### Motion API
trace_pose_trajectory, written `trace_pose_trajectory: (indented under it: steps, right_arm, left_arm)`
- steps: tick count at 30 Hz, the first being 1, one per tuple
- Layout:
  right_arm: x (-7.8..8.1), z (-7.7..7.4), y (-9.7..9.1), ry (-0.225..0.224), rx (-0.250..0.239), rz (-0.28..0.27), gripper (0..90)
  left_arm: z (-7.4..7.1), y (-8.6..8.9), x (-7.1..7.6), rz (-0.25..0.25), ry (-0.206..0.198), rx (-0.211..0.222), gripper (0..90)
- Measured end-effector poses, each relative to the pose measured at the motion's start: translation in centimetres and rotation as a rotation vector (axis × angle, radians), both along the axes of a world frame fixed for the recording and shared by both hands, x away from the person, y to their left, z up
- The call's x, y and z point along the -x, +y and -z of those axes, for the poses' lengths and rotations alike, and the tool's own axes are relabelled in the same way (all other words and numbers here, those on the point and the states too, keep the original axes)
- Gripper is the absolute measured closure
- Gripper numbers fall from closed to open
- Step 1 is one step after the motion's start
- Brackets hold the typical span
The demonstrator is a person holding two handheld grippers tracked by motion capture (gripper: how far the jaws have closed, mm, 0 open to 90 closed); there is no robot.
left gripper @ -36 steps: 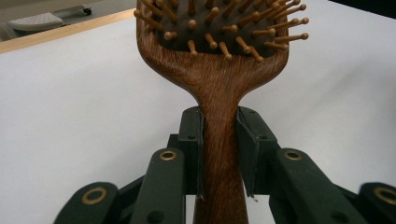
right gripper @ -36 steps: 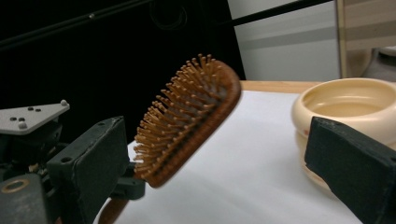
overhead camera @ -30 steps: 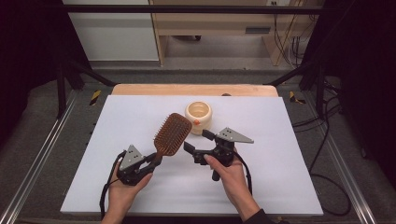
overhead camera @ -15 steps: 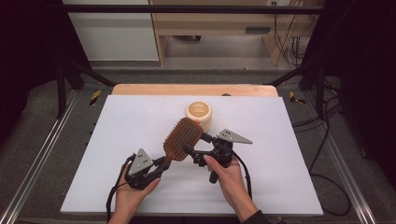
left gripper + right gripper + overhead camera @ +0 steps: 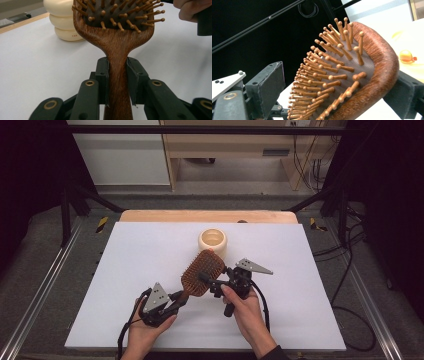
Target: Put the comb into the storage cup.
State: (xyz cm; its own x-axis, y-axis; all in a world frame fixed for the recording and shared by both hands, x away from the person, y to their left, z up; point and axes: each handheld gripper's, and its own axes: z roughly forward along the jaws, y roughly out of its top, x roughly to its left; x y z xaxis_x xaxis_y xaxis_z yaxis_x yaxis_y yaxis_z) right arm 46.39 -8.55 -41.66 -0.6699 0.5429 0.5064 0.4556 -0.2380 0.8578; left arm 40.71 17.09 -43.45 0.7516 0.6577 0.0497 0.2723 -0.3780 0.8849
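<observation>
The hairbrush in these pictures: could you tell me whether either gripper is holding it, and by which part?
The left gripper clamps the wooden hairbrush by its handle, just below the head. The right gripper straddles the head, jaws closing in; one pad still stands clear of the bristles.

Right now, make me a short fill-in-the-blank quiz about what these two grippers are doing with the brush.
1. The left gripper is clamped on the hairbrush's ____.
2. The right gripper's jaws stand on either side of the brush's ____.
3. The brush's bristles are made of ____.
4. The cream ribbed cup stands on the white ____.

Missing words: handle; head; wood; table
</observation>
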Motion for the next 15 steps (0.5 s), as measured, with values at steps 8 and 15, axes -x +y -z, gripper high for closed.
trace_pose_trajectory:
  steps: [8,15]
  right_arm:
    - [-0.05,0.08,-0.21,0.015,-0.035,-0.006,16.4]
    - [-0.2,0.15,-0.71,0.021,-0.054,-0.007,21.3]
  left_arm:
    - [0.06,-0.02,0.16,0.006,-0.008,0.0,72.3]
    - [0.21,-0.2,0.2,0.007,-0.006,-0.002,72.3]
